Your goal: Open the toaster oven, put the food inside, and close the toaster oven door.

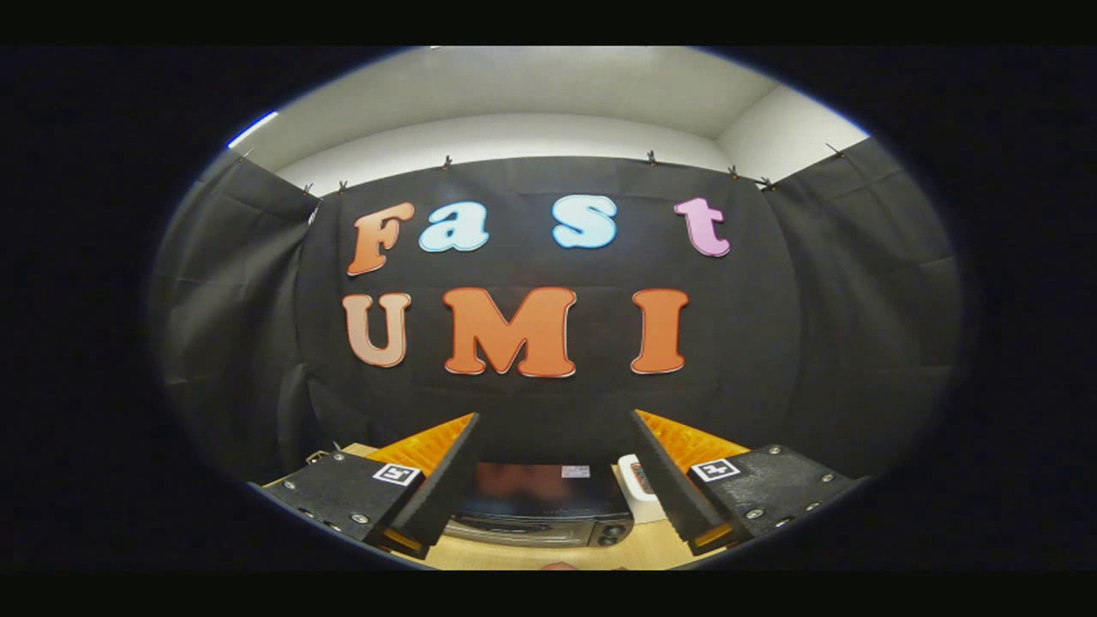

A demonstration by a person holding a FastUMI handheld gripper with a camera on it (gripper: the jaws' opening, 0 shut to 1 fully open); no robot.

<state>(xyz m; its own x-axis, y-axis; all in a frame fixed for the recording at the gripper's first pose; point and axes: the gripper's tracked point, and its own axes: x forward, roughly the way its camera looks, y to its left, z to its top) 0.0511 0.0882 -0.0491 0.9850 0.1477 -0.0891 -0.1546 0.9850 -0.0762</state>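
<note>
While my two fingers [463, 467] stand wide apart with nothing between them, my gripper [555, 446] hangs high above the table, holding nothing and touching nothing. I count one toaster oven [540, 506], sitting on the table below and ahead of me, seen in the gap between my fingers. Its top is dark and shiny, with a small pale label near the back edge, and its front face runs along the near side with what look like two round knobs at the right end. I cannot tell from here whether its door is open or closed, and I cannot see inside it. Just beside the oven's right side stands one small white object [638, 484] with a reddish patch on it; my right finger hides part of it, and I cannot make out what it is. The table [514, 553] is pale wood. Behind it hangs the booth's black cloth wall [771, 326], clipped along its top edge, with a white room wall and ceiling [548, 94] above.
</note>
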